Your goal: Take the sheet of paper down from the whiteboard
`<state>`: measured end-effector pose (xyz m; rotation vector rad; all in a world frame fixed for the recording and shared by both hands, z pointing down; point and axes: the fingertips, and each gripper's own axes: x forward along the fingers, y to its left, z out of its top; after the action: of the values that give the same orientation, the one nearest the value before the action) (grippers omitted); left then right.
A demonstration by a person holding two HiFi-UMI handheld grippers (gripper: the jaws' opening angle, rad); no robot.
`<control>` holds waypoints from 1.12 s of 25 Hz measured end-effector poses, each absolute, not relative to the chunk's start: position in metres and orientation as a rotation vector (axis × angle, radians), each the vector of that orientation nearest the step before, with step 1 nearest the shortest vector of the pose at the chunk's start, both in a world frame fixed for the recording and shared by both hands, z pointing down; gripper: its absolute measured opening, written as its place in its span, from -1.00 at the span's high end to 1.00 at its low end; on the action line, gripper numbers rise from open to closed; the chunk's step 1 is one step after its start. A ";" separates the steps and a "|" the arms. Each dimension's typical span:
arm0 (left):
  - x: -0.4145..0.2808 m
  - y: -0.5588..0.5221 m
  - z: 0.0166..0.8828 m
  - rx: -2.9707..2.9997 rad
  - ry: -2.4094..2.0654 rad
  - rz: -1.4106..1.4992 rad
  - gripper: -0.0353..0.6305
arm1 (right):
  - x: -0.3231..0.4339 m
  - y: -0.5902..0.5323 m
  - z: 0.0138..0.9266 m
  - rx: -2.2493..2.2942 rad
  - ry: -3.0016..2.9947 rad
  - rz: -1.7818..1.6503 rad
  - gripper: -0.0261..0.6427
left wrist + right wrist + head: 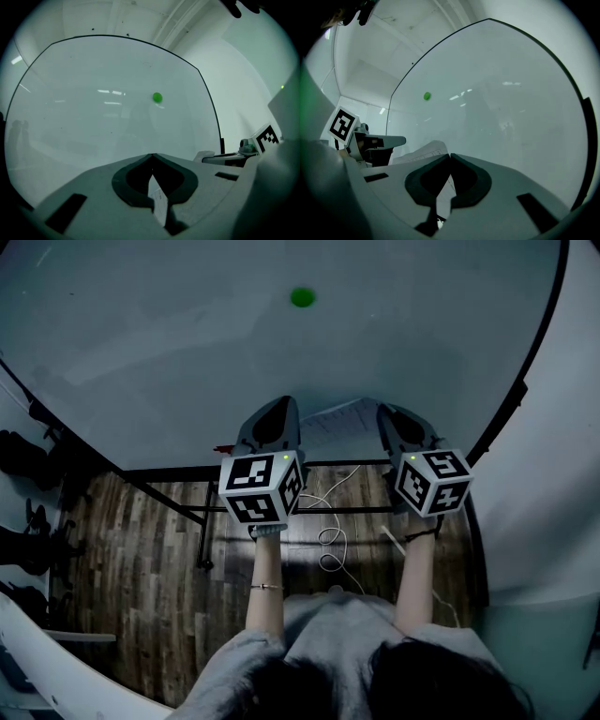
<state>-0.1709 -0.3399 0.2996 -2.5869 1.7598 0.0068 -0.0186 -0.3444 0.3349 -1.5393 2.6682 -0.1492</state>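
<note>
White paper (pixel 339 423) spans the gap between the two tongs, low in front of the whiteboard (pixel 169 343). The left gripper (pixel 275 418) is pinching the sheet's left edge and the right gripper (pixel 398 423) its right edge, both sets of jaws pressed tight on it. A green magnet (pixel 301 296) sits on the board, well above.

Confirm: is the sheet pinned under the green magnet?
No, the green magnet sits alone on the bare whiteboard; the sheet is lower, held by the left tool and right tool.
</note>
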 end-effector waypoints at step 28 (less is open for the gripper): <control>-0.168 -0.325 0.323 -2.652 1.836 -0.009 0.88 | -0.016 -0.337 0.329 -1.509 2.756 -0.071 0.92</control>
<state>-0.1679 -0.3249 0.3234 -2.6521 1.8359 -0.0085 -0.0158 -0.3369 0.3288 -1.5088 2.7557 -0.0714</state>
